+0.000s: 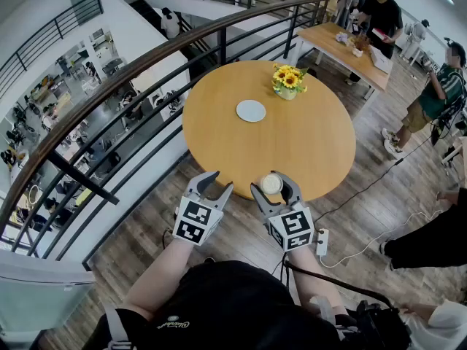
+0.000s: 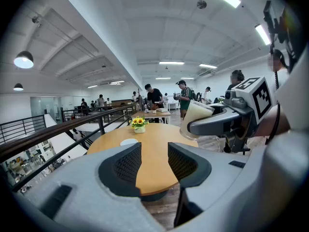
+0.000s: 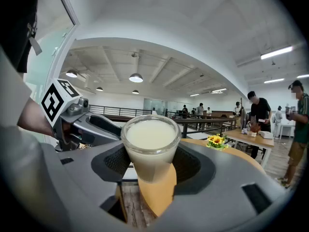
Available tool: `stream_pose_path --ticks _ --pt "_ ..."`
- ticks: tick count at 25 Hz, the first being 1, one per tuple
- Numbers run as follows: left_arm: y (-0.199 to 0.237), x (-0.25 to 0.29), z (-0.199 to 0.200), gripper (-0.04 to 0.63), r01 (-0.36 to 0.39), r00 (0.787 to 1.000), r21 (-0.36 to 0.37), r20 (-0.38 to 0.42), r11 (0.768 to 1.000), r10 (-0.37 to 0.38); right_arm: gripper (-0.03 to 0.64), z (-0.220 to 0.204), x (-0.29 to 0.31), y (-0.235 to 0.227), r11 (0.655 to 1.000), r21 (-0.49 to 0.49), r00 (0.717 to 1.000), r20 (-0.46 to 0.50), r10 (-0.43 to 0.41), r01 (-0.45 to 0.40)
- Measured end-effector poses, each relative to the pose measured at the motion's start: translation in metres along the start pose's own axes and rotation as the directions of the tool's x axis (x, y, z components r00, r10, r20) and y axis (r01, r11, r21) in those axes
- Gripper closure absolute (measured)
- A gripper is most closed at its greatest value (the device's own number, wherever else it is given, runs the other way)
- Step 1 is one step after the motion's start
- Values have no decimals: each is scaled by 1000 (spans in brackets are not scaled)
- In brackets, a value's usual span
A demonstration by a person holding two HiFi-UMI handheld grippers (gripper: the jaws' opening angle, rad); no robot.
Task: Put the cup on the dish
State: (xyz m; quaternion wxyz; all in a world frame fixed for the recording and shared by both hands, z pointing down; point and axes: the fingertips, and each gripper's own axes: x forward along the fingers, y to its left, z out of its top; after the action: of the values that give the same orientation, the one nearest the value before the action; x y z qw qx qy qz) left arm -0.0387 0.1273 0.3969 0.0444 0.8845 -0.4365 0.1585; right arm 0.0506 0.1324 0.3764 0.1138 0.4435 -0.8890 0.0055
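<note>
While the cup (image 3: 150, 144) sits clamped between the pads of the right gripper (image 1: 273, 186), the task looks to be near its middle: the pick-up is done, and the carry and the set-down are left. The cup is clear, upright and filled almost to the rim with a whitish liquid. The jaws press on its wall from both sides, below the rim. In the head view it hangs over the near edge of the table (image 1: 306, 144), and in the left gripper view its base appears clear of the wood.

The dish (image 1: 251, 110) lies flat and bare on the far half of the table, well apart from the cup and a little to its left. Flowers (image 1: 289, 81) stand beyond the dish, to the right and near the far edge. Nothing lies on the bare wood between cup and dish.

The left gripper (image 1: 219, 182) hovers just beside the right one, at the table's near edge. Its jaws stand apart with nothing between them; through the gap only the table shows.

What remains, as I judge it, is to bring the cup forward and slightly left across the table, lower it onto the middle of the dish, and then part the jaws. With the liquid so high, any tilt on the way could spill it.
</note>
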Motion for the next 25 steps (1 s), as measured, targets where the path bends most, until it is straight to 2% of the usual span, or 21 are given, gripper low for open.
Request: stream_pose_path --ticks 11,15,25 --pt "-8 3 0 421 -3 1000 11 -10 1000 3 364 -5 -7 -5 1000 10 1000 -13 14 -14" --pt "-12 3 -4 420 -12 1000 13 -13 1000 12 364 -5 -12 -6 999 31 1000 10 24 -24" --pt "-40 22 -1 421 -27 999 34 -34 999 28 363 -17 -32 -29 998 34 998 29 49 -50"
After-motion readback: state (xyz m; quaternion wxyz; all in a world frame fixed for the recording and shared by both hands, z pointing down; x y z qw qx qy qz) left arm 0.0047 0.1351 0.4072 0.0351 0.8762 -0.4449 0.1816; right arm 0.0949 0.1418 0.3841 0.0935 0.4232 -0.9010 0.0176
